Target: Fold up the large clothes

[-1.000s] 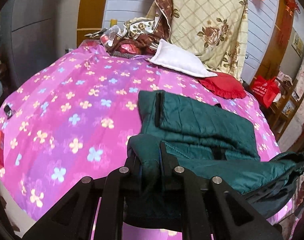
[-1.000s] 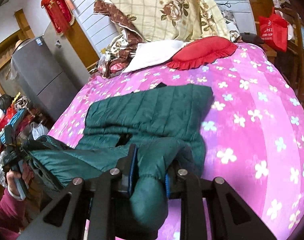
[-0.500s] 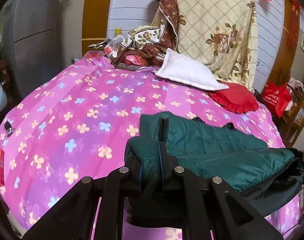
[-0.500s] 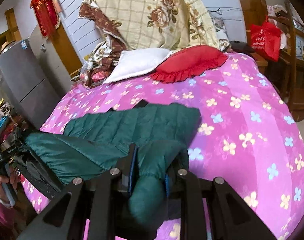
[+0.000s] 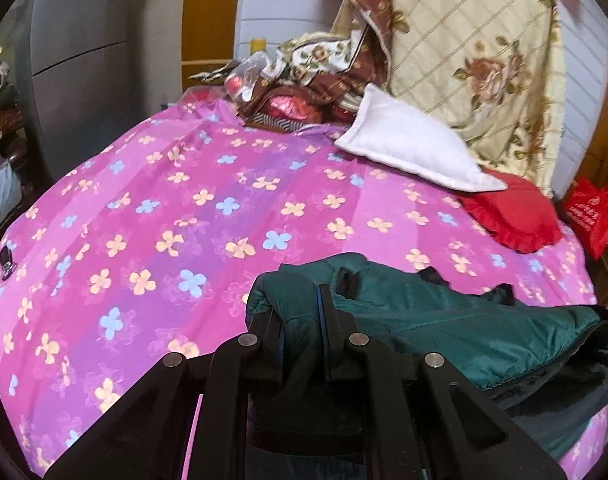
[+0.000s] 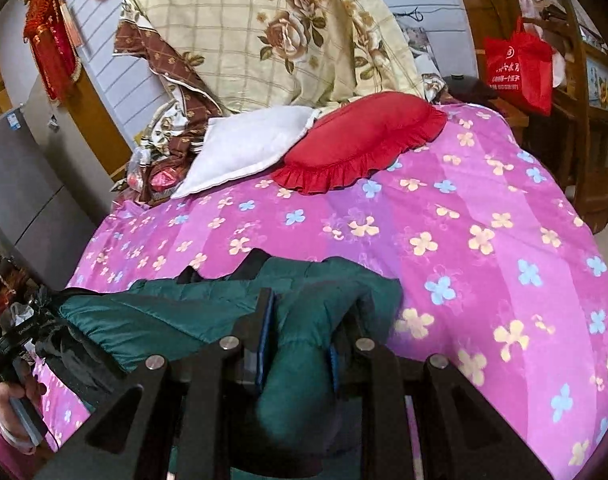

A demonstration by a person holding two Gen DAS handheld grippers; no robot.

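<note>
1. The bed [image 5: 152, 216], under its pink flowered cover, carries everything; at its far edge a white pillow [image 5: 408, 148] lies touching a red frilled cushion [image 6: 360, 148], both well apart from the work.
2. The green quilted jacket [image 5: 464, 328] sits at the bed's near edge, bunched and partly lifted, with one side sagging toward the near corner where its dark lining shows.
3. It looks puffy and soft, with a slick shell: probably light for its bulk, no stiffness at all, and liable to slide through a shallow pinch. I'd judge the best hold is on a thick rolled hem or cuff, taken deep, one hold at each end of the edge to be folded.
4. The left gripper [image 5: 302, 332] has exactly that: both fingers pressed in on a fat roll of green fabric, pointing forward across the bed.
5. The right gripper [image 6: 300, 336] is likewise clamped on a padded lobe of the jacket, which bulges back out between the fingers toward the camera.
6. The person's left hand [image 6: 12, 400] shows low at the near corner, wrapped round its handle, level with the other.
</note>
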